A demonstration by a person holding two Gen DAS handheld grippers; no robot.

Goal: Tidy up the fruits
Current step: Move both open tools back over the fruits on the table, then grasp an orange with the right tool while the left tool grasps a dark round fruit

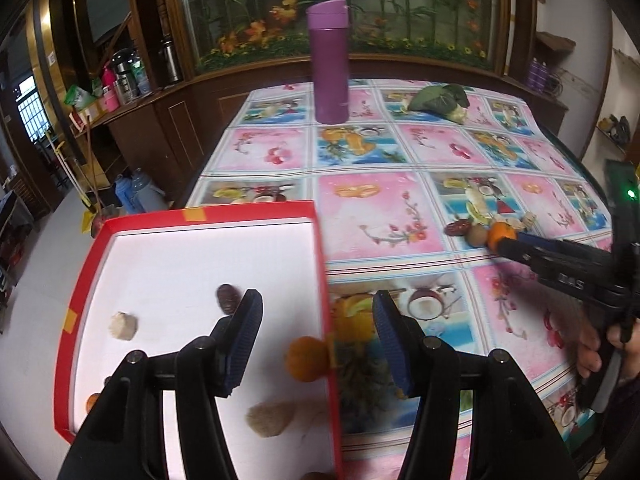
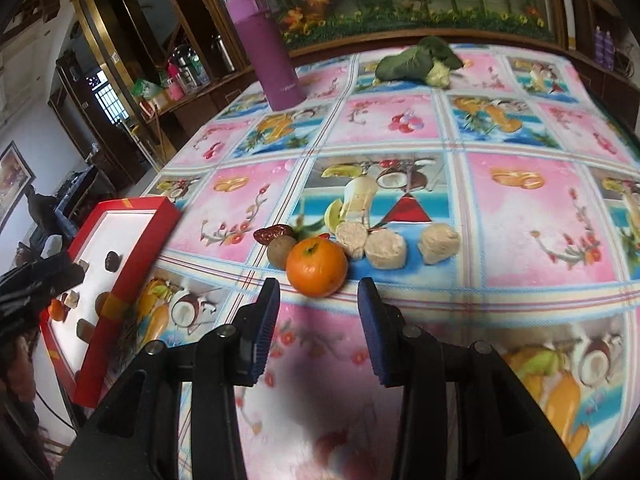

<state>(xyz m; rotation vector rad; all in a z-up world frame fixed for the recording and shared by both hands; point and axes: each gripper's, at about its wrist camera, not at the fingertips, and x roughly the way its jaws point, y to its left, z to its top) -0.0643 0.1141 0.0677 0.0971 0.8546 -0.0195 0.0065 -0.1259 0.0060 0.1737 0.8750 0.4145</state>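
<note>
The round, glossy orange tangerine [image 2: 317,267] on the counter [image 2: 520,248] appears light, firm and apt to roll; a hold across its widest girth is advised. The right gripper [image 2: 319,328] stands released just short of it, and the left gripper [image 1: 318,338] is likewise released and empty above the red-rimmed, white-floored box [image 1: 192,216].

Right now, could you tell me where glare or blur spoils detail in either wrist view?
Left wrist view: the red box floor is blown out white, and the orange inside is smeared. Right wrist view: the orange on the table is sharp, and the tablecloth nearest the camera is blurred.
</note>
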